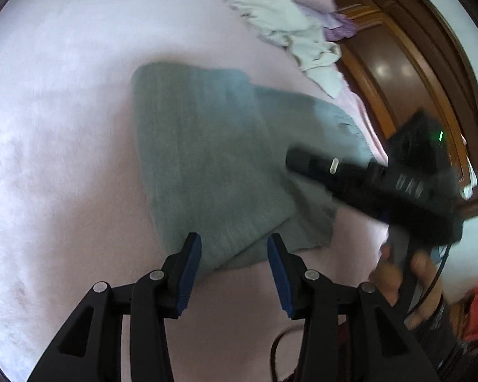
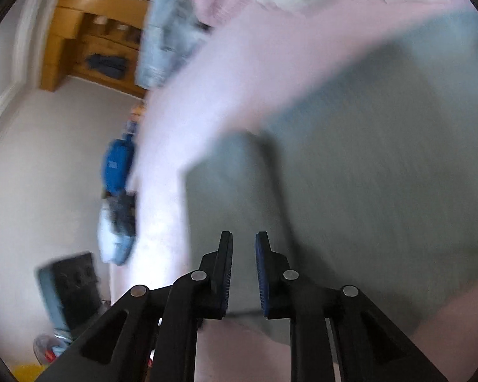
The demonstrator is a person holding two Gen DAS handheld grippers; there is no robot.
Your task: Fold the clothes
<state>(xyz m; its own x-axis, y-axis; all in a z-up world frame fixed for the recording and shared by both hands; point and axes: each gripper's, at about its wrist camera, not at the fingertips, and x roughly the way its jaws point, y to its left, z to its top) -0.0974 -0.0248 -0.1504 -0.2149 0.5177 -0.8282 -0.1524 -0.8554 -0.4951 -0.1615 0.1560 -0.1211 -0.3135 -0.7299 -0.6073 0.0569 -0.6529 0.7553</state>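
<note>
Pink bedspread — folded grey garment

A grey garment is laid flat on the pink bedcover, folded over itself, with one layer protruding to the right. Crumpled white clothes are piled at the far right edge.

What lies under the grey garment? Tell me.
The grey garment lies flat on a pale pink bed cover, which shows all around it. One folded layer overlaps another near its right side. Anything between the layers or beneath the cloth is covered.
</note>
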